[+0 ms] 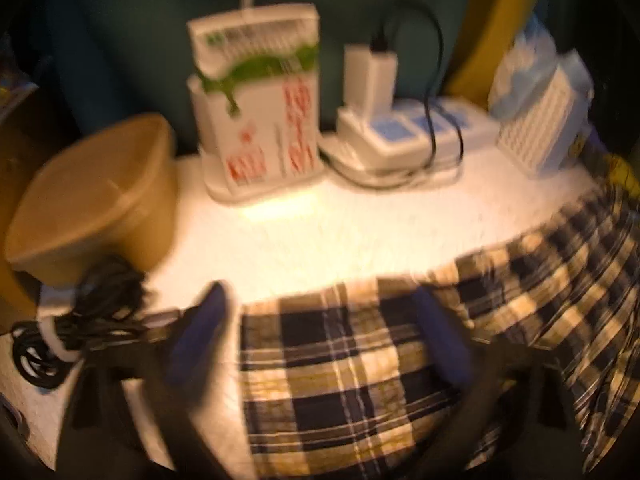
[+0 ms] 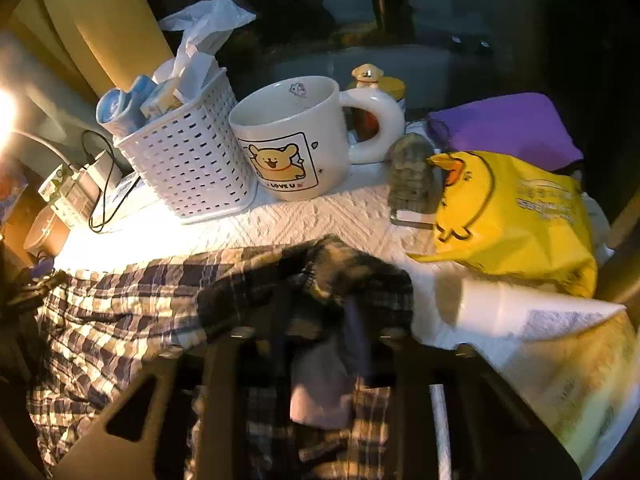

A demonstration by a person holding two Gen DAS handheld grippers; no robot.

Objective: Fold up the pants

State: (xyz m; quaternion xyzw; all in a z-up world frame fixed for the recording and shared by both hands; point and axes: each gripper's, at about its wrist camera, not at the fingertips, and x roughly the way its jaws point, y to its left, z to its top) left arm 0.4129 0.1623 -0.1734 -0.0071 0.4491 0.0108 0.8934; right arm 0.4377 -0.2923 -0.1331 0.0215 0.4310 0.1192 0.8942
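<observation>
The plaid pants (image 1: pixel 340 368) lie on a white textured table cover (image 1: pixel 320 232). In the left wrist view my left gripper (image 1: pixel 320 336) is open, its blue fingers (image 1: pixel 200 332) standing on either side of the pants' edge, one finger over the cloth. In the right wrist view the pants (image 2: pixel 120 312) spread to the left, and my right gripper (image 2: pixel 320 320) is shut on a bunched fold of the pants (image 2: pixel 340 272), lifted a little off the table.
Left view: brown bowl (image 1: pixel 92 200), black coiled cable (image 1: pixel 80 320), white printed box (image 1: pixel 260 100), charger and power strip (image 1: pixel 400 132), white basket (image 1: pixel 540 128). Right view: white basket (image 2: pixel 188 160), bear mug (image 2: pixel 296 140), yellow duck bag (image 2: pixel 512 216), purple pouch (image 2: pixel 508 128), white paper cup (image 2: pixel 520 308).
</observation>
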